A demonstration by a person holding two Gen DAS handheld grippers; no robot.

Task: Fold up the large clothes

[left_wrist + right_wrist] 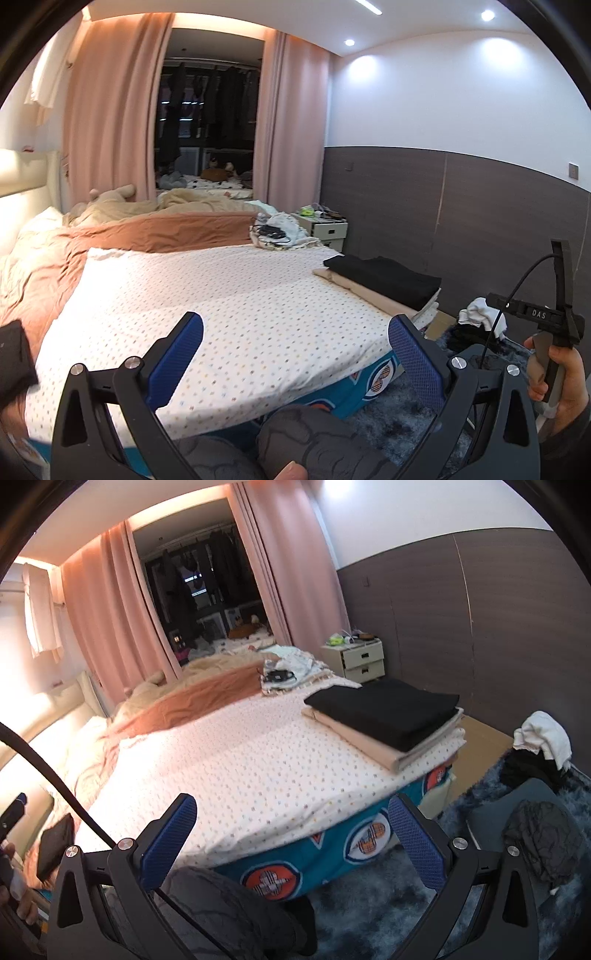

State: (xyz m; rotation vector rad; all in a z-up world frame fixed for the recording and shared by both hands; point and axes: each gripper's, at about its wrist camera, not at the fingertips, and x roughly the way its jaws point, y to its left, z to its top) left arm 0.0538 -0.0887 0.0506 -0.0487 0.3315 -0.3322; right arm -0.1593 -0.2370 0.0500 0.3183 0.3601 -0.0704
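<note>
Reading apparently "DAS", label (539,314) on right hand-held gripper (554,317).

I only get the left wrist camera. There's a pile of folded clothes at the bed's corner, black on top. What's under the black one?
Observer: In the right wrist view the folded stack shows a beige piece under the black one, then a pale layer at the bottom.
Operator: Is the other gripper holding anything?
Observer: No. The right gripper is open, with only the bed edge between its blue pads.
Operator: I see white cloth on the floor. What's near it?
Observer: The white garment lies on a dark heap, and a crumpled dark grey garment sits closer, on the shaggy rug.
</note>
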